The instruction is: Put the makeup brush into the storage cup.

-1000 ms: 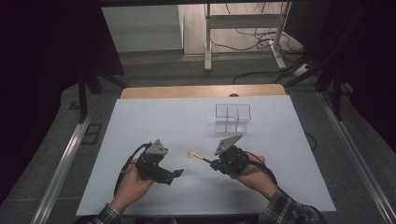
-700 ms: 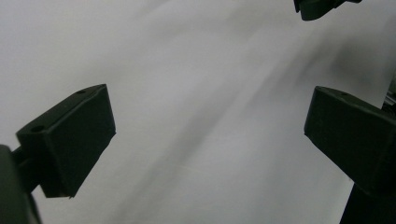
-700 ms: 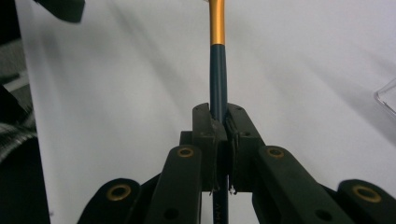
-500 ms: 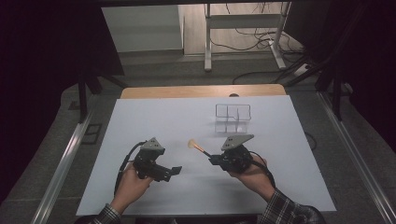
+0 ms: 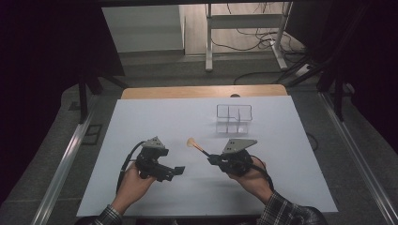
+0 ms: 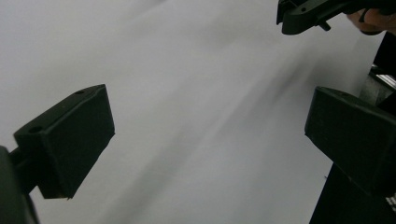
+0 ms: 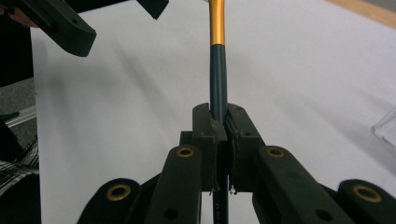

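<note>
While the white desk (image 5: 141,122) is bare over most of its top, a clear divided organizer (image 5: 233,118) stands toward its far edge, right of the middle, and that looks like where the brush belongs. Near the front edge the right gripper (image 5: 211,159) has its fingers (image 7: 205,135) clamped tight on the dark handle of the brush (image 5: 197,146), which is lifted off the desk with its pale tuft aimed toward the far-left corner. The left gripper (image 5: 178,170), nearer the front-left corner, has its fingers (image 6: 70,135) spread wide with nothing between them. To do this well, I judge the brush should be swung upright, tuft up, before lowering into one compartment, with the grip kept firm so the thin handle cannot twist.
</note>
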Demonstrator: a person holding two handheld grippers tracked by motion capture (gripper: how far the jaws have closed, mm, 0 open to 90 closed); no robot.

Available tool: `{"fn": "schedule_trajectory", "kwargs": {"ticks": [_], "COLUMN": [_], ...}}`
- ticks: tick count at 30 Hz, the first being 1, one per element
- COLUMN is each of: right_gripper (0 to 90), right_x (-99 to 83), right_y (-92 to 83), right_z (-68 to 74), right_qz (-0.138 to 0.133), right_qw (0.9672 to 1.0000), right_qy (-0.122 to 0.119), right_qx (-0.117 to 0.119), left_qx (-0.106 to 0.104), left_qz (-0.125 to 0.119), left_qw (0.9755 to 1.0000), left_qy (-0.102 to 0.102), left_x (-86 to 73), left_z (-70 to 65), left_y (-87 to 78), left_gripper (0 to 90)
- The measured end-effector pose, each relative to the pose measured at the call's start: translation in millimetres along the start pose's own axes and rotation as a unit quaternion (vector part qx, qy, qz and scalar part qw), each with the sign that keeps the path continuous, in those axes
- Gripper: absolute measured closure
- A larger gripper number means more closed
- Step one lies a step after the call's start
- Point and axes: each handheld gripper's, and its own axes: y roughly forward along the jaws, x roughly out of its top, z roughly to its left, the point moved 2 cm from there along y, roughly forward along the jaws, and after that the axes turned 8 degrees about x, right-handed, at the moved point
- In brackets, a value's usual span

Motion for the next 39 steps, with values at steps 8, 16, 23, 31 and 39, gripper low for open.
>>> {"fn": "schedule_trajectory", "kwargs": {"ticks": [8, 16, 23, 31, 39], "right_gripper": [83.8, 83.8, 83.8, 83.7, 83.6], "right_x": [0.2, 0.4, 0.7, 1.7, 1.8], "right_y": [-1.5, 6.0, 10.9, 17.0, 20.7], "right_z": [1.7, 8.9, 15.3, 25.0, 30.4], "right_qz": [-0.035, -0.04, -0.043, -0.055, -0.058], "right_qw": [0.9992, 0.9989, 0.9986, 0.9973, 0.9966], "right_qy": [-0.02, -0.016, -0.022, -0.03, -0.039], "right_qx": [-0.002, 0.016, 0.022, 0.037, 0.043], "left_qx": [-0.003, -0.024, -0.063, -0.112, -0.145], "left_qz": [-0.003, -0.018, -0.03, -0.042, -0.05], "left_qw": [0.9999, 0.9995, 0.9975, 0.9926, 0.9876], "left_qy": [0.009, 0.007, -0.003, -0.016, -0.032], "left_x": [2.5, 7.0, 10.0, 11.3, 10.5], "left_z": [-2.4, -5.9, -7.2, -6.4, -4.6], "left_y": [-1.5, -1.5, -1.5, -1.4, -1.0], "left_gripper": [2.0, 4.6, 9.7, 20.9, 39.6]}}
